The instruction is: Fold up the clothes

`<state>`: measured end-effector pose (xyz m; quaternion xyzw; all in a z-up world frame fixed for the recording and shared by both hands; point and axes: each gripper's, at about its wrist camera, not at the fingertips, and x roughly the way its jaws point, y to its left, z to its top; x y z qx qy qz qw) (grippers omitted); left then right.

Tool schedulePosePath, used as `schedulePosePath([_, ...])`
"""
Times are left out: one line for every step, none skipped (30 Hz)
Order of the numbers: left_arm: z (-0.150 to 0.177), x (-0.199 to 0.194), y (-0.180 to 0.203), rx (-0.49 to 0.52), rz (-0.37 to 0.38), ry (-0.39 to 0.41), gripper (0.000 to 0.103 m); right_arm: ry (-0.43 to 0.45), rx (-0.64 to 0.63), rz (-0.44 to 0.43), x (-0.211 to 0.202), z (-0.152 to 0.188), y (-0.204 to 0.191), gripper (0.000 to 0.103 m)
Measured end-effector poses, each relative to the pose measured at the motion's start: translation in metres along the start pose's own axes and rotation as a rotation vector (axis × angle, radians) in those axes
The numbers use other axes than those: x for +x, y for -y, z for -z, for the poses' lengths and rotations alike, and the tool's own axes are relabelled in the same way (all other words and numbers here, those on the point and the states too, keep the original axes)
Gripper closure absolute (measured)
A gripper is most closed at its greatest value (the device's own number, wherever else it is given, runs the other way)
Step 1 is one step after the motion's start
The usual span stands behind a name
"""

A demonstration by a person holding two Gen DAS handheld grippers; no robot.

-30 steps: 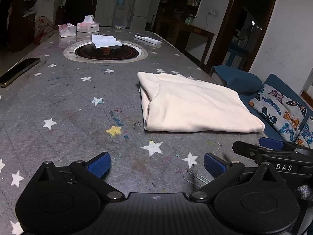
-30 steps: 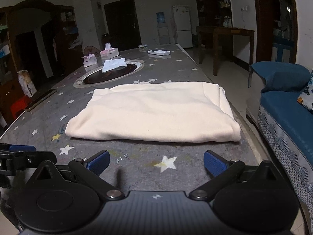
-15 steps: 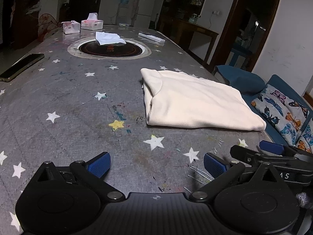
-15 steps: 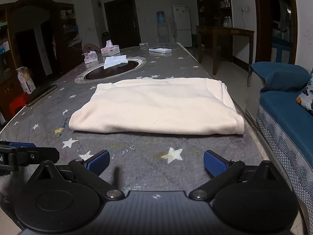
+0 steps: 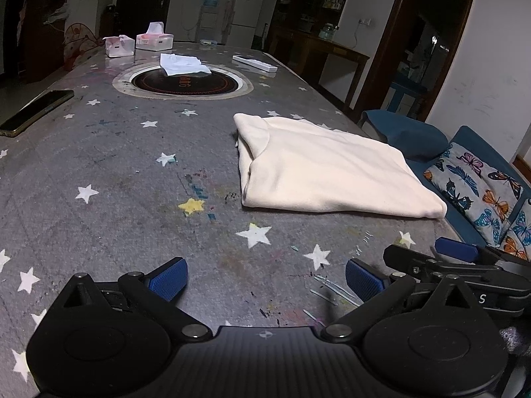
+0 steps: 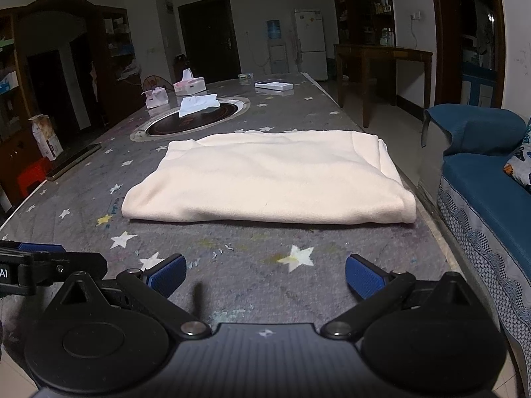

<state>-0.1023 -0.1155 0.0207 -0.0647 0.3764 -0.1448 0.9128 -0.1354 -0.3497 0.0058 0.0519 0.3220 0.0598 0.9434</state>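
On the long grey star-printed tablecloth [image 5: 109,152] that covers the table, toward the edge nearest the blue sofa [image 6: 488,195], lies the cream-coloured soft knit garment [image 6: 265,179], the task's one piece of clothing in view. It is already gathered into a compact, roughly rectangular bundle: a thick rounded fold runs along its near edge in the right wrist view, layered edges show at its right-hand end, and the left wrist view shows a tucked-in flap at the far end. Judging by that tidy shape, the folding looks complete or very nearly so; at most one further halving or a light smoothing might remain, and no other garment is visible waiting on the table. The left gripper [image 5: 265,280] sits low over bare cloth near the table's front edge, its blue-padded fingers spread wide with nothing between them, well apart from the garment. The right gripper [image 6: 265,275] is likewise spread wide and empty, nearer the garment's folded edge but not touching it. Farther up the table are a round dark inset hob [image 5: 182,81] with a white crumpled tissue [image 5: 182,63] on it, a pink tissue box [image 5: 154,38], and a dark slim phone [image 5: 36,111] near the left edge.
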Motion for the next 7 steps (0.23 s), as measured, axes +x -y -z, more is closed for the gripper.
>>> schedulePosePath([0.0002, 0.0003, 0.0004, 0.000, 0.001, -0.001, 0.000, -0.001, 0.000, -0.001, 0.0001, 0.0003, -0.0002, 0.000])
schedulePosePath([0.0005, 0.0009, 0.0008, 0.001, 0.002, -0.003, 0.000, -0.002, 0.000, -0.002, 0.0003, 0.0006, -0.0005, 0.000])
schedulePosePath([0.0008, 0.0013, 0.0013, 0.002, 0.003, -0.004, 0.000, -0.002, 0.000, -0.003, 0.0003, 0.0007, -0.0007, 0.000])
schedulePosePath([0.0010, 0.0014, 0.0017, 0.003, 0.003, -0.004, 0.000, -0.001, 0.001, -0.005, 0.0002, 0.0007, -0.0008, 0.000])
schedulePosePath([0.0012, 0.0016, 0.0020, 0.003, 0.003, -0.005, 0.000, 0.000, 0.002, -0.007, 0.0002, 0.0006, -0.0010, 0.000])
schedulePosePath([0.0012, 0.0016, 0.0020, 0.002, 0.003, -0.005, 0.000, 0.000, 0.001, -0.008, -0.0001, 0.0005, -0.0010, 0.000])
schedulePosePath([0.0013, 0.0017, 0.0020, 0.001, 0.003, -0.006, 0.000, 0.001, 0.001, -0.008, -0.0004, 0.0002, -0.0011, 0.000])
